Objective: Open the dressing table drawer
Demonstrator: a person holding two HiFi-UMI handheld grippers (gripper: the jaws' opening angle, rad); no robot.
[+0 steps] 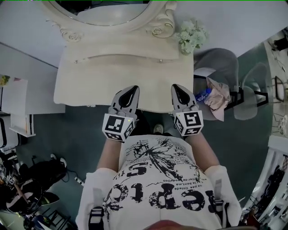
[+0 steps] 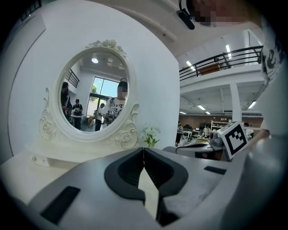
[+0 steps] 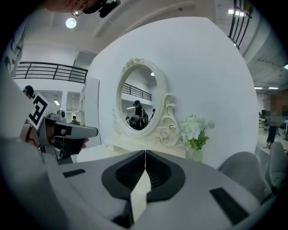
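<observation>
**Drawer (image 1: pixel 121 63) lies ahead, untouched**

Left gripper (image 1: pixel 133 90) and right gripper (image 1: pixel 176 88) have their jaws pressed together and hold nothing. They sit side by side over the near edge of the dressing table (image 1: pixel 81 90). The drawer, judged to be the knobbed tier below the mirror (image 1: pixel 108 8), runs crosswise beyond them. Its right knob (image 1: pixel 159 60) is nearer the right gripper.

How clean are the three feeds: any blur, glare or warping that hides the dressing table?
Head view: sharp and evenly lit, though the pale dressing table looks washed out. Left gripper view: heavy fisheye with black corners, yet the oval mirror reads clearly. Right gripper view: same fisheye, and a ceiling lamp flares at upper left.
</observation>
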